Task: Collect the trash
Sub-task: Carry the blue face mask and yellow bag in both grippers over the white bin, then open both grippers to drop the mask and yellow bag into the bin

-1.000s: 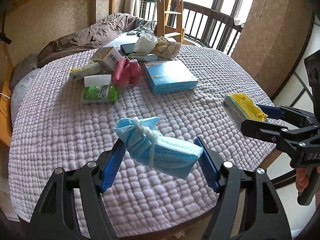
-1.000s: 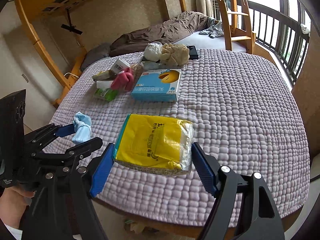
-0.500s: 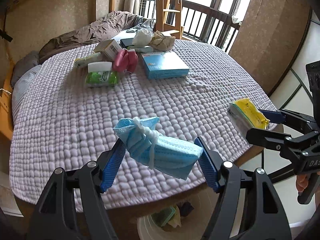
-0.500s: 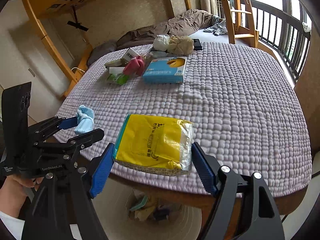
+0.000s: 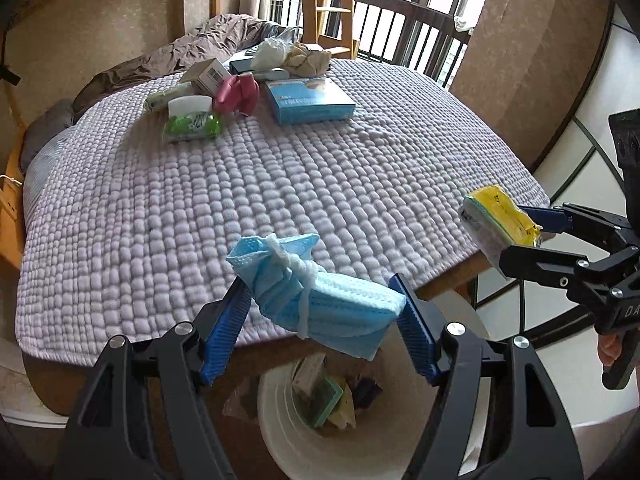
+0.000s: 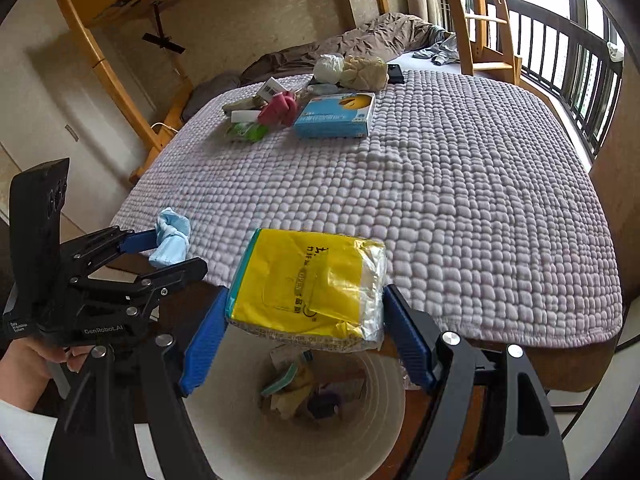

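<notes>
Both grippers have withdrawn past the table edge [image 5: 452,280]; white bin [image 6: 248,440] now below. Left gripper [image 5: 320,312] clamps blue mask [image 5: 320,300]; right gripper [image 6: 304,316] clamps yellow packet [image 6: 308,284], at 6 o'clock.

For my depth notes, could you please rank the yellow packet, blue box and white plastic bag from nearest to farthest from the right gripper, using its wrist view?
1. Yellow packet: between the jaws.
2. Blue box: mid-table, slightly left.
3. White plastic bag: far edge.

Both tools have carried the mask [image 5: 320,300] and yellow packet [image 6: 312,284] back over the bin [image 6: 304,432].
</notes>
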A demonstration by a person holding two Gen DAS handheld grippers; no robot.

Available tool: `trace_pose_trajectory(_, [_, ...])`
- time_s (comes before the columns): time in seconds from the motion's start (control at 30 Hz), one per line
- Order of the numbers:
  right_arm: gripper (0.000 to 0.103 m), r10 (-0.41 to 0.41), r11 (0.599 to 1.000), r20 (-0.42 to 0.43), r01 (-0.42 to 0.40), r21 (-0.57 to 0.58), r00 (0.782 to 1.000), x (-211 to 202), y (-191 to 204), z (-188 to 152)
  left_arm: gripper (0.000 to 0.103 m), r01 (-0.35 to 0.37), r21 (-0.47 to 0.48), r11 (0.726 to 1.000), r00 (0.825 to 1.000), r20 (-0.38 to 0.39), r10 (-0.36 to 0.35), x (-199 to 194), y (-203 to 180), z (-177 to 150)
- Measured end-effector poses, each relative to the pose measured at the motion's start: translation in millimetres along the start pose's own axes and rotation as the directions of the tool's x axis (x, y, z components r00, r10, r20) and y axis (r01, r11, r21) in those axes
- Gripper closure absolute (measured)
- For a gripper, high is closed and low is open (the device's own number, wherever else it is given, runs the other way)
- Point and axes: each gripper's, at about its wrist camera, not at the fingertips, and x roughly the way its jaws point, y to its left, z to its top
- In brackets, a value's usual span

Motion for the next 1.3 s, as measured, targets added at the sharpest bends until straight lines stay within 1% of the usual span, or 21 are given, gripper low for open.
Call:
trace_pose_trajectory(0.23, [0.028,0.016,1.0,-0.019,-0.016,-0.002,1.0,-7,3,-18,0.031,0.023,0.021,1.0,1.0,-0.016,-0.023,-7,-7,-17])
trace_pose_trajectory(0.57, [0.028,0.044,0.999,-0.085,-0.046,-0.022,0.995,-5,14,-45,0.031,0.049,0.062,0.997,0.997,-0.064,-0.045,-10,-20,-42])
trace_pose_trajectory(0.87, [0.028,0.041,0.999,-0.159,-0.046,-0.028,0.986,9,20,-66,0.031,0.05,0.104,0.993,0.991,-0.13,-0.036,-1,-27,-66])
trace_pose_trajectory(1.3, [0.028,0.023,1.0,-0.235,-0.027,-0.014,0.972,43,15,-83,0.031,0.036,0.103,0.994,0.977,-0.212,-0.013,31,-23,-89])
